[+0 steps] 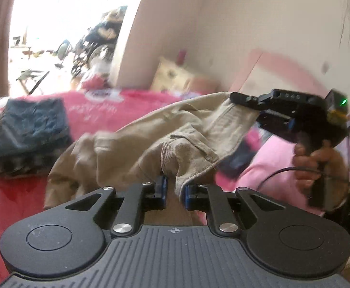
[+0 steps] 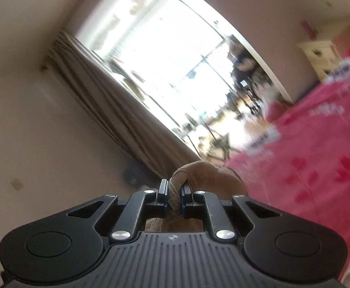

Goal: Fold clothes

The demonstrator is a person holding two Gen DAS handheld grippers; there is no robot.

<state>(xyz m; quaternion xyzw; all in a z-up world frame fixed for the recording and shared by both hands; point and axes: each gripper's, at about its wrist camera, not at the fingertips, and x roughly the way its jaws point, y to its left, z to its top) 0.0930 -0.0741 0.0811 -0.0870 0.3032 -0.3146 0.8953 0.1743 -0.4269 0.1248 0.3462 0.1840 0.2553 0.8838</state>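
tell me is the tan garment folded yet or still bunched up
Still bunched: the tan garment hangs crumpled between the left gripper and right gripper, lifted above the pink bedspread.

Ribbed tan cloth trousers (image 1: 165,132) are bunching between the left claw's (image 1: 175,189) matt black plastic fingers (image 1: 161,189); beyond it, printed pink bedsheet (image 1: 131,110) cloth is lying soft.

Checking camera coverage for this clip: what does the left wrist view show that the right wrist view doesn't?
Only the left wrist view: most of the khaki trousers held up between both grippers, the right gripper seen from outside, a folded dark blue garment, the person's hand.
Only the right wrist view: the right gripper's own pinch, the curtain.
Both: the pink bedspread, the bright window, the left gripper excepted.
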